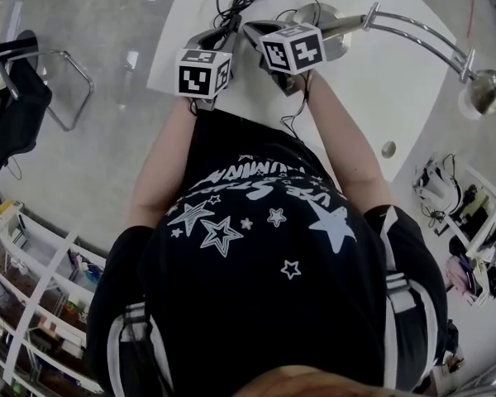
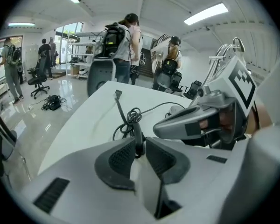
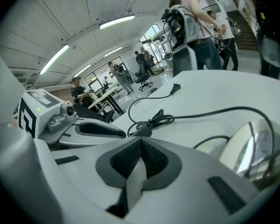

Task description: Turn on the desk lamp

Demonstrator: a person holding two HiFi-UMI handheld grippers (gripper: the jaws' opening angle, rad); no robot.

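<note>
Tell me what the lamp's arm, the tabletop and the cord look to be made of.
The lamp arm looks like polished metal, probably chromed: it shows bright, mirror-like highlights. The tabletop is smooth white, perhaps laminate or painted board; its even, faintly glossy face leaves that open. The cord seems to have a black plastic or rubber sheath, since it lies in loose, limp coils.

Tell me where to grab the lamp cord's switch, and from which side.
Take the cord switch across its two long flanks, coming in low along the table from the near edge. It is slim and lies lengthwise away from you, so the jaws meet its long sides; the left gripper sits on it so.
</note>
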